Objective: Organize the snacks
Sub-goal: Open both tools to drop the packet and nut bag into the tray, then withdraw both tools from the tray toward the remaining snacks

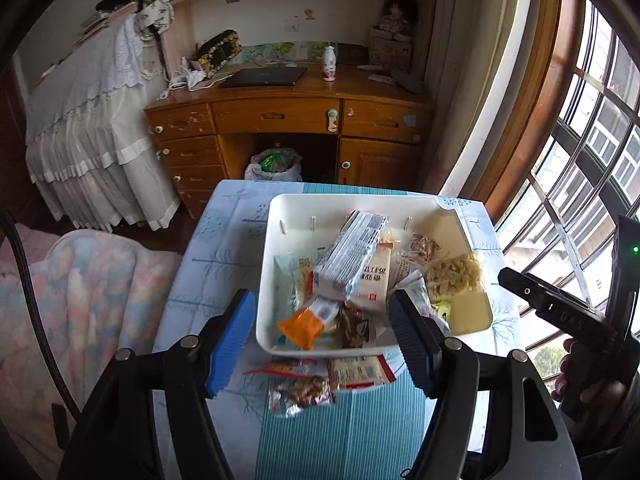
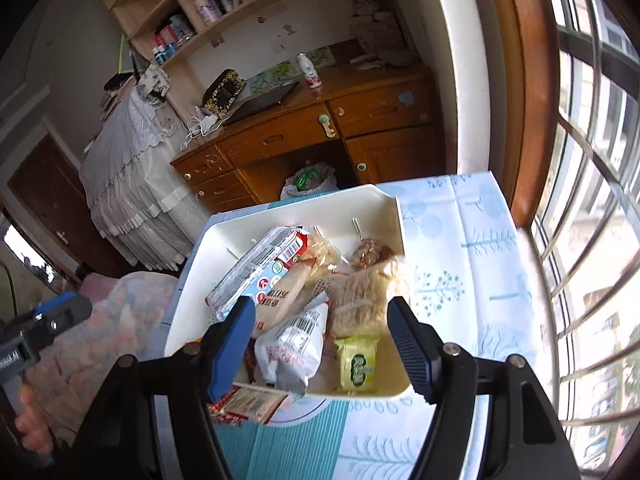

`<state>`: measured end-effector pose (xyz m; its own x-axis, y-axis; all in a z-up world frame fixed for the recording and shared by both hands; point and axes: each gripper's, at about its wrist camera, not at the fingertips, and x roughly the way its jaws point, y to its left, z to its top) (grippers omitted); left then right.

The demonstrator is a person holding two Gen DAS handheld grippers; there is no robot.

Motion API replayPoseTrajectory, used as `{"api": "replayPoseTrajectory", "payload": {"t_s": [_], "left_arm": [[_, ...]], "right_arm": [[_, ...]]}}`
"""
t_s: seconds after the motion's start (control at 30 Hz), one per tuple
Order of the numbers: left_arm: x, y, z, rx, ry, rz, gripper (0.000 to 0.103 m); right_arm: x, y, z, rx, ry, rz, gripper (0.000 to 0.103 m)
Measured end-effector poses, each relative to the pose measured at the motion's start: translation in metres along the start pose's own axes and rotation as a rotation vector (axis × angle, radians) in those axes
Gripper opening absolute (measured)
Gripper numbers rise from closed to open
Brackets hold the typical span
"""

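Wooden desk [image 1: 280,116] beyond snack-filled white bin [image 1: 276,248]

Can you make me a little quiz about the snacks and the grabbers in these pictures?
1. True or false: every snack is already inside the white bin.
2. Which packet lies on the table just outside the bin's near wall? A) the clear nut packet B) the green packet C) the orange packet
3. Fill in: the left gripper and the right gripper both have their jaws ____.

Key: 1. False, the nut packet and a red-and-white packet lie on the tablecloth in front of the bin. 2. A. 3. Open, with nothing between them.
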<state>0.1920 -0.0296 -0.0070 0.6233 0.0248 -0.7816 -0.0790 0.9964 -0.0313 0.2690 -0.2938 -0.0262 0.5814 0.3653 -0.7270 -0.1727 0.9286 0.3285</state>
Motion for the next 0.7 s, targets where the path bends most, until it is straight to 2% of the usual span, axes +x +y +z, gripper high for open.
{"api": "replayPoseTrajectory", "payload": {"t_s": [0.33, 0.43, 0.7], "left_arm": [[-0.043, 0.013, -0.057, -0.128, 0.015, 0.04, 0.068], [-0.046, 0.016, -0.074, -0.171, 0.038, 0.058, 0.072], [-0.042, 0.016, -0.107, -0.17, 0.085, 0.106, 0.076]], "right_arm": [[-0.018, -0.018, -0.03, 0.095, 0.104, 0.057, 0.069], [-0.02, -0.019, -0.041, 0.1, 0.137, 0.071, 0.069], [-0.014, -0.012, -0.063, 0.093, 0.22, 0.059, 0.069]]}}
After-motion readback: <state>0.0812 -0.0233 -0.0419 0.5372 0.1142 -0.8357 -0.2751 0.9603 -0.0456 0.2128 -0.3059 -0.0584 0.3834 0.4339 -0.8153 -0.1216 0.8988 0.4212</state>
